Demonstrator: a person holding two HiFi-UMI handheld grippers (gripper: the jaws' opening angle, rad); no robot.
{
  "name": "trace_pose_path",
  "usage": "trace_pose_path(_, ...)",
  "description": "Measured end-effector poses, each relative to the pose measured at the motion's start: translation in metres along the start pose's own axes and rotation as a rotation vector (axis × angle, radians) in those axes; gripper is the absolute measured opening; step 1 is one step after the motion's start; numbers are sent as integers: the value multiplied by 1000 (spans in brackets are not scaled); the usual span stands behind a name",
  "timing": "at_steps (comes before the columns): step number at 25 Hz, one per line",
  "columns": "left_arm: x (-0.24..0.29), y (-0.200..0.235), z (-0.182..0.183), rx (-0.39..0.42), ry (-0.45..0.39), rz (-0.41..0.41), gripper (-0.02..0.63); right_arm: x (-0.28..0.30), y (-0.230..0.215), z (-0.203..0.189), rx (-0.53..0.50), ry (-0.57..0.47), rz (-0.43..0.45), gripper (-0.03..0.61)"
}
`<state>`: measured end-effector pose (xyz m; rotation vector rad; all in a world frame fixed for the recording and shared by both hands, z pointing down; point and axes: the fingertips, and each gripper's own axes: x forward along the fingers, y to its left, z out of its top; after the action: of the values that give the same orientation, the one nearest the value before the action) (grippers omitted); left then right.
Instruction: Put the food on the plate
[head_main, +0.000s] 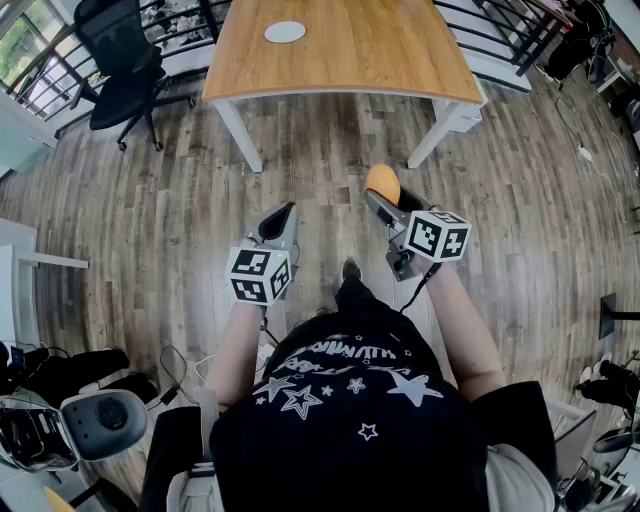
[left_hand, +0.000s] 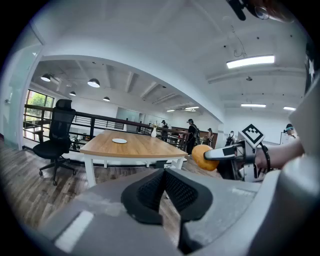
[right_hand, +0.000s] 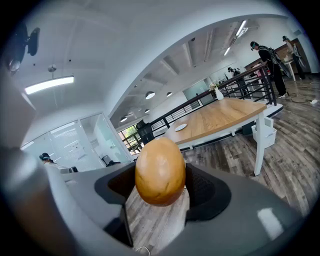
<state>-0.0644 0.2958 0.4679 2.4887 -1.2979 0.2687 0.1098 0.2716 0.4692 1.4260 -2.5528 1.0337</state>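
Food (right_hand: 160, 171) clamped in right claw (head_main: 385, 197), in the air above floor (head_main: 150, 200), well apart from worktop (head_main: 370, 50); left claw (left_hand: 165, 192) closed, empty. Best carried level over plate (head_main: 285, 32), lowered to its surface, released gently against rolling. Counted: one food, one plate, one worktop, two claws.

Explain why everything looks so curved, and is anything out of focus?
Head view: the wide lens bows the floor planks around the table. Left gripper view: dark round rim, a ceiling light glares, the left gripper looks soft. Right gripper view: same bending; the orange-brown food looks sharp.
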Motion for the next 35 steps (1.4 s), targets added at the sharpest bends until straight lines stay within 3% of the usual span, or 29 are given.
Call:
trace_pose_path(14,-20,-9,-22,-8,38,3,2,-12,0,-22,-4,28,-14,311)
trace_pose_path(21,-35,-7,-39,-37,54,4,2,-15,9,-47,-32,112,-18,311)
trace_pose_path(35,-10,20,-38,-66,59,54,2,20,-22,-37,22,122,-10,311)
